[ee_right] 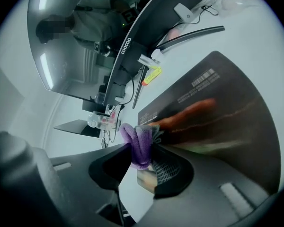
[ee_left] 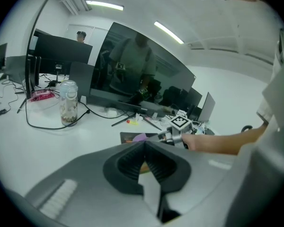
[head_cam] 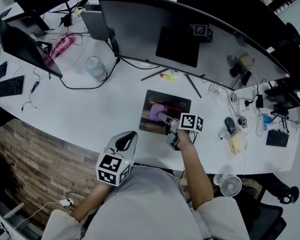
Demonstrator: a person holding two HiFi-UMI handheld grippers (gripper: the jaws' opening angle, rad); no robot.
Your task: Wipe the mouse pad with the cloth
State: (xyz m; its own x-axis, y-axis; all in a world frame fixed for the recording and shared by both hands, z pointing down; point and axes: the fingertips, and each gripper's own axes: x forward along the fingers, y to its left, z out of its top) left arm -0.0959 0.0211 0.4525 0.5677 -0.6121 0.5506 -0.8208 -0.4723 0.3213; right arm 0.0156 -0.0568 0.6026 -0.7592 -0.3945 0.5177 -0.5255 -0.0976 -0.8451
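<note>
**Mouse pad** [head_cam: 172, 104]: thin, dark rectangle with a printed picture and a slightly glossy face. Lies flat on the white table [head_cam: 90, 114], just in front of the curved monitor [head_cam: 190, 34].

**Cloth** [ee_right: 138, 143]: purple, soft, with a looped pile, bunched into a thick fold. Pinched between both jaws of the right tool [ee_right: 143, 161] and, going by the head view, set down on the left half of the pad.

**Step in hand (judgement):** wiping stroke in progress, tool reaching in over the pad's near edge, most of the printed face not yet covered.

**Next move (judgement):** calls for even downward pressure and a sweep across toward the far and right edges. Calls also for a broad, flat contact of the fold rather than its tip alone. Risks dragging the light pad over the smooth table, so may call for bracing 1 corner with the free tool.

**Left tool** [head_cam: 126, 142]: closed on nothing, its 2 ribbed dark pads meeting at the tips. Held low by the table's front edge, well apart from the pad.

**Surroundings:**
- Clear lidded jar [head_cam: 96, 66], cylindrical, left of the monitor stand.
- Yellow marker [head_cam: 167, 76] between stand and pad.
- Small round white fan [head_cam: 230, 185] at the right front edge.
</note>
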